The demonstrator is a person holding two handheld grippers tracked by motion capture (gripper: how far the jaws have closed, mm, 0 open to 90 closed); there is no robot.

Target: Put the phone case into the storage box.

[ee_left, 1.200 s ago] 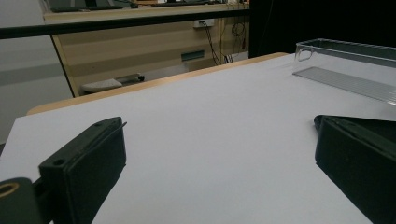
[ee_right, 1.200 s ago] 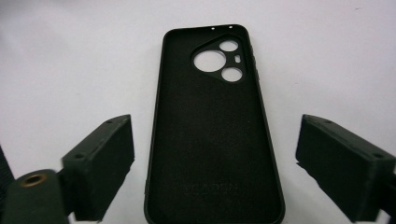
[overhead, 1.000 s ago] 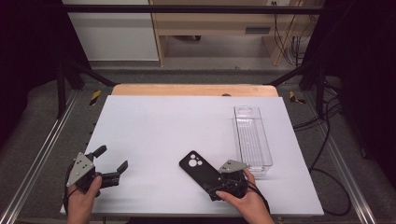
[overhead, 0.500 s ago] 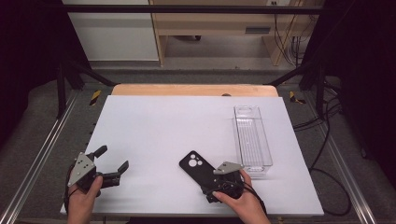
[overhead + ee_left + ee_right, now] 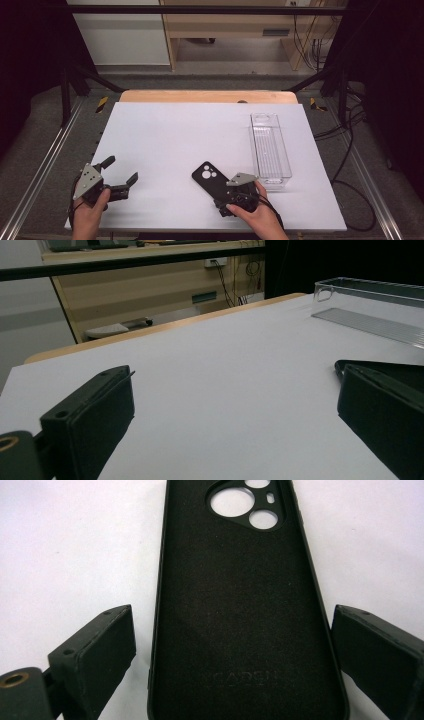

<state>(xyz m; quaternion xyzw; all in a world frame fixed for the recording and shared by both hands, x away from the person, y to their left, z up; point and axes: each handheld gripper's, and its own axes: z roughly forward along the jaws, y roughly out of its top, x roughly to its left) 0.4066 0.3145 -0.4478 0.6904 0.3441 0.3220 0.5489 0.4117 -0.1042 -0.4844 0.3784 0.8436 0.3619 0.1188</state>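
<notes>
A black phone case [image 5: 206, 175] lies inner side up on the white table [image 5: 200, 135], camera cutouts at its far end. In the right gripper view the case [image 5: 240, 605] runs lengthwise between the two jaws, which stand apart on either side of it with a gap on each flank. My right gripper [image 5: 226, 194] is open over the case's near end, low on the table. My left gripper [image 5: 120, 170] is open at the near left corner with only bare table between its fingers [image 5: 90, 410].
A clear, long plastic container [image 5: 270, 147] stands along the right side of the table, also seen at the upper right in the left gripper view [image 5: 370, 305]. A wooden strip [image 5: 207, 96] edges the table's far side. Cables lie on the floor at the right.
My right gripper has shifted a little left and toward the near edge, staying around the case's near end. The left gripper has barely moved.
</notes>
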